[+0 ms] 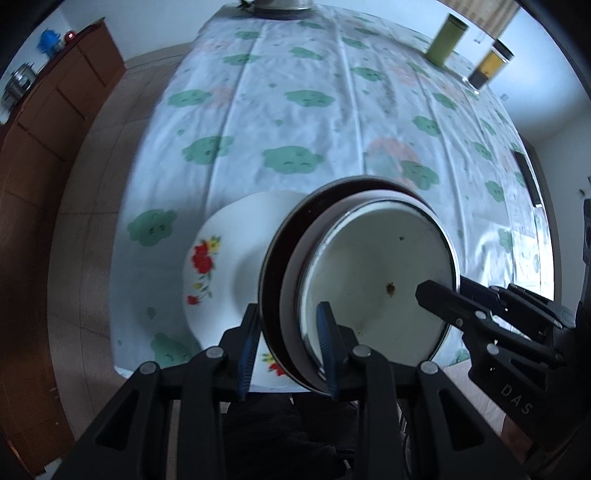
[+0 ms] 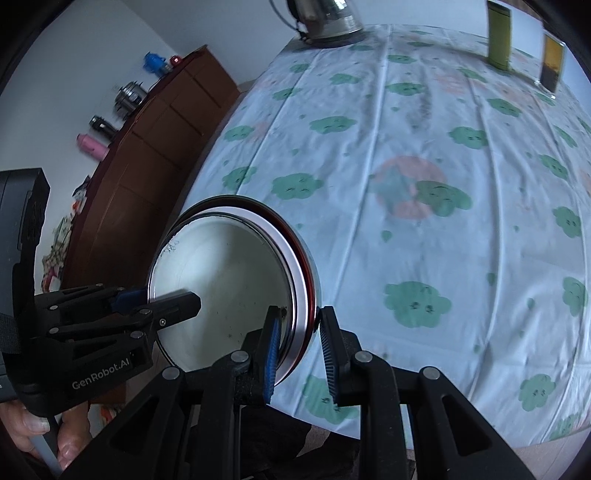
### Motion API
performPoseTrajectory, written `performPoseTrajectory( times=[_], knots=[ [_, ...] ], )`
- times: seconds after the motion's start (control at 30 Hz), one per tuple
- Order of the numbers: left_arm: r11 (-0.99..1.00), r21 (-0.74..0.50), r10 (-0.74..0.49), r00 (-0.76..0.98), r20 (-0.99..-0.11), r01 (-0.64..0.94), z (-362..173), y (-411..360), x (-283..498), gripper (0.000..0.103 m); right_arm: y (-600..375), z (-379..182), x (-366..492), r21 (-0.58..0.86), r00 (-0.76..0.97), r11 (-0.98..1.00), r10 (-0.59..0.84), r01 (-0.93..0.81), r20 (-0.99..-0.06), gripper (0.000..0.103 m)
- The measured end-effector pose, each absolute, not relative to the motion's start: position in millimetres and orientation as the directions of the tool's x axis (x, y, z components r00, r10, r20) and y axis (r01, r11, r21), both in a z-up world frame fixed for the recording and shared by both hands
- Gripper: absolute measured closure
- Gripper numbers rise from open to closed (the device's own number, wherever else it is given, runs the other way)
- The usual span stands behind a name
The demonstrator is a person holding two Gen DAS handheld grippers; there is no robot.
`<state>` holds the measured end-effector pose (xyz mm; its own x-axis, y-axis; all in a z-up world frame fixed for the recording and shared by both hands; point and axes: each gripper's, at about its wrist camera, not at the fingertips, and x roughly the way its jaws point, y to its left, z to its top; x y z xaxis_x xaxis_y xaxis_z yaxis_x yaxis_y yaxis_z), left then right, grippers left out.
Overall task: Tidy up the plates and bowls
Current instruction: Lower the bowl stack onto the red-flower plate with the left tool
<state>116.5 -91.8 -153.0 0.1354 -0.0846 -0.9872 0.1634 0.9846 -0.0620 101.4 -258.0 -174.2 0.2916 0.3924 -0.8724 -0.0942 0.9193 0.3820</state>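
A stack of nested bowls, a white enamel bowl (image 1: pixel 373 273) inside a dark red steel-rimmed one (image 1: pixel 275 291), is held in the air above the table's near edge, tilted on its side. My left gripper (image 1: pixel 288 345) is shut on the stack's left rim. My right gripper (image 2: pixel 301 350) is shut on the stack (image 2: pixel 225 280) at its right rim; it also shows in the left wrist view (image 1: pixel 439 295). A white plate with red flowers (image 1: pixel 221 266) lies on the tablecloth behind the stack, at the near edge.
The table (image 1: pixel 295 122) has a white cloth with green clouds. At its far end stand a kettle (image 2: pixel 325 18), a green canister (image 1: pixel 445 38) and a clear jar (image 1: pixel 489 66). A brown cabinet (image 1: pixel 44 122) stands to the left.
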Motion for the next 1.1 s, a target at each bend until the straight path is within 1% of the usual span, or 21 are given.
performPoseTrajectory(
  times=[0.37,1.1],
  knots=[
    [0.994,-0.058,-0.068,0.112,-0.991,0.096,-164.0,-61.9,117.5,0.074,-225.1,-185.9,111.7,0.385,0.232,0.91,0.411,-0.15,-0.882,0.08],
    [0.995,-0.06,-0.063,0.037,-0.997,0.074,-189.0,-51.3,121.3,0.074,-212.3,-201.6,122.1,0.382,0.169,0.91,0.406,-0.16,-0.898,0.079]
  ],
)
